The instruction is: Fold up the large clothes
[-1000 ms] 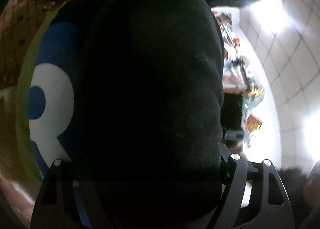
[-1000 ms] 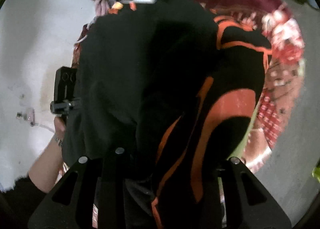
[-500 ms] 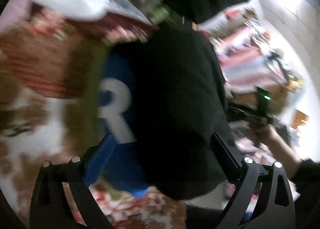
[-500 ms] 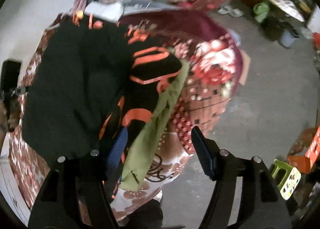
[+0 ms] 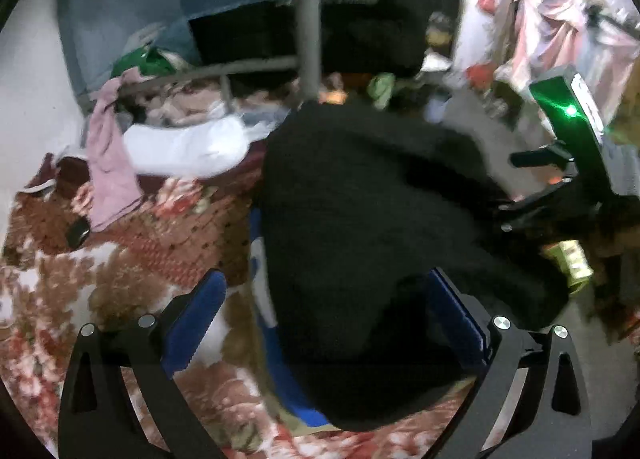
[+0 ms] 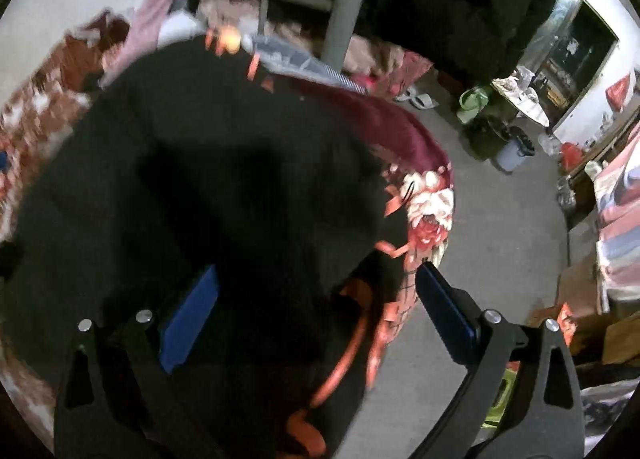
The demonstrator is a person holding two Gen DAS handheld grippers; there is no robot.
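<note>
The black garment [image 5: 372, 219] is lying folded on the floral blanket [image 5: 100, 279], covering a blue cloth [image 5: 264, 299]; the left gripper [image 5: 328, 319] is hanging above it with jaws wide, gripping nothing; the right gripper [image 6: 316, 311] is likewise gaping over the garment's [image 6: 200, 179] orange-striped edge, near the blanket's [image 6: 428, 211] corner.

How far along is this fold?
Done: the black fleece garment with orange stripes lies doubled over on the floral blanket. In hand: nothing; left gripper and right gripper are open above it. Left: squaring the uneven edges, perhaps another fold.
</note>
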